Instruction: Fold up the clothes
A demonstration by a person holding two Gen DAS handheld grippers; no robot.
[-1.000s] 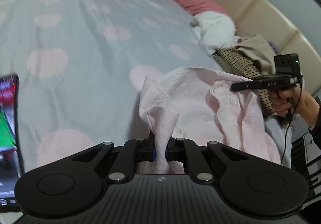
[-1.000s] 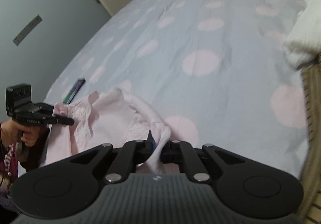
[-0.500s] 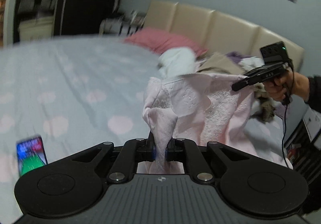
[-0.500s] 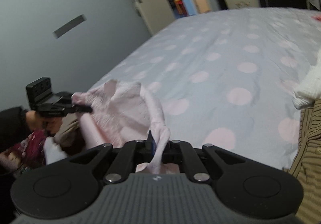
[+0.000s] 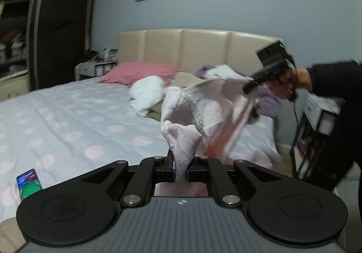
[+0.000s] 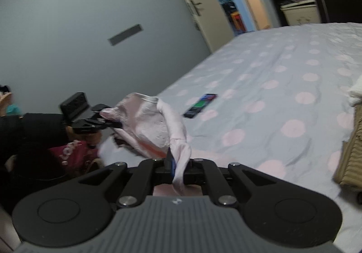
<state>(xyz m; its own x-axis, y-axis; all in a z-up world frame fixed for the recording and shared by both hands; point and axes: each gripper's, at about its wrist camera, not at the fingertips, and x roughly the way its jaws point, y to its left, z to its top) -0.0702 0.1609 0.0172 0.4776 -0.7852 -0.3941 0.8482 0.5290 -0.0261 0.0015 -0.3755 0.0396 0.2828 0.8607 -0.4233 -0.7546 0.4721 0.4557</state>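
Observation:
A pale pink lace-trimmed garment (image 5: 199,114) hangs in the air between both grippers, above the near edge of the bed. My left gripper (image 5: 180,168) is shut on one corner of it. My right gripper (image 6: 178,169) is shut on another corner; it also shows at the right of the left wrist view (image 5: 251,85), gripping the cloth. In the right wrist view the garment (image 6: 153,121) stretches left to the left gripper (image 6: 113,122). The lower part of the garment is blurred.
The bed (image 5: 67,117) has a pale blue cover with pink dots. A phone (image 5: 29,181) lies on it, also in the right wrist view (image 6: 200,105). A pile of clothes (image 5: 149,92) and a pink pillow (image 5: 140,73) lie by the headboard. A nightstand (image 5: 321,112) stands at right.
Both grippers have lifted the pink garment off the bed and raised it high; the views now tilt up to the walls and headboard. Both stay shut on the cloth.

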